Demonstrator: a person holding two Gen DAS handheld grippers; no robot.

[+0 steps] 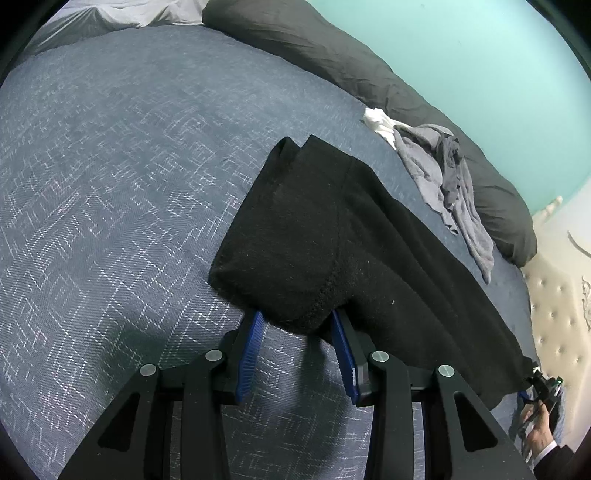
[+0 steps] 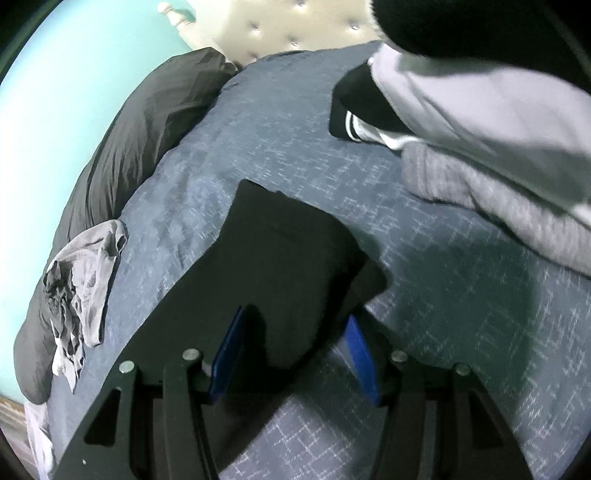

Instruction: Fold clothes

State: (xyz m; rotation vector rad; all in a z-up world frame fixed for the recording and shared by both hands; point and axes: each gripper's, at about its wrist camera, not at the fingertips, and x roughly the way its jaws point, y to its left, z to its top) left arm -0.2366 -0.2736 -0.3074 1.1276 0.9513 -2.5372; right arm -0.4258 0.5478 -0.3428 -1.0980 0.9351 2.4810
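Note:
A black garment (image 1: 332,229) lies stretched across the blue patterned bedspread (image 1: 110,184). My left gripper (image 1: 297,315) has its blue pads (image 1: 255,339) shut on a bunched end of it. At the far lower right the right gripper (image 1: 541,384), in a person's hand (image 1: 539,432), holds the garment's other end. In the right wrist view the black garment (image 2: 280,251) runs out from between the right gripper's (image 2: 295,314) blue pads (image 2: 229,350), folded over itself on the bedspread (image 2: 443,314). The fabric fills most of the gap between the fingers.
A crumpled grey clothes heap (image 1: 443,173) and a white cloth (image 1: 376,120) lie beside a dark grey duvet roll (image 1: 332,48) along the teal wall. A stack of folded clothes (image 2: 480,122) sits at the right, near the tufted headboard (image 2: 295,26).

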